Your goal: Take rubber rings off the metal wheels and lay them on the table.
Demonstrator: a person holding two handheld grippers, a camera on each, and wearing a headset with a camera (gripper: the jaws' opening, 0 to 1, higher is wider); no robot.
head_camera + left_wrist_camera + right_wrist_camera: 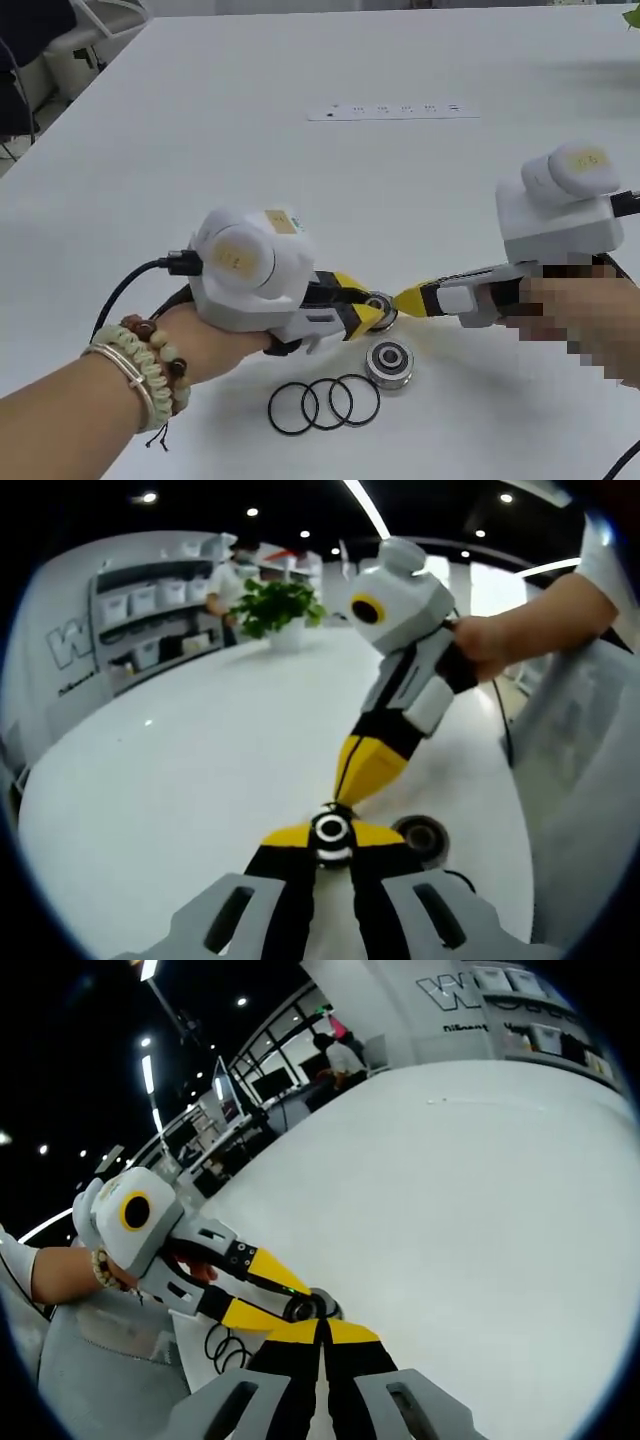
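we find the left gripper (372, 308) narrow, clamped on a wheel (380, 303) held clear of the table (300, 180). the right gripper (405, 300) meets it head-on, jaws drawn together, tips touching the wheel's rim at the far side of the left tips. whether it has nipped rubber we cannot tell. whether the held wheel bears rubber at all is too small to tell.

a second wheel (389, 362) lies flat just below the two sets of tips. three rings (325, 403) lie beside it, under the left gripper's body, overlapping in a row.

handling, in our judgement: the wheels are stiff metal, heavy for their size and likely slick, so they are best clamped across the flat faces. the rings look thin, soft and stretchy. take one at its outer edge with the tips alone and roll it off.

containers: none noted. the rings rest on the bare table.
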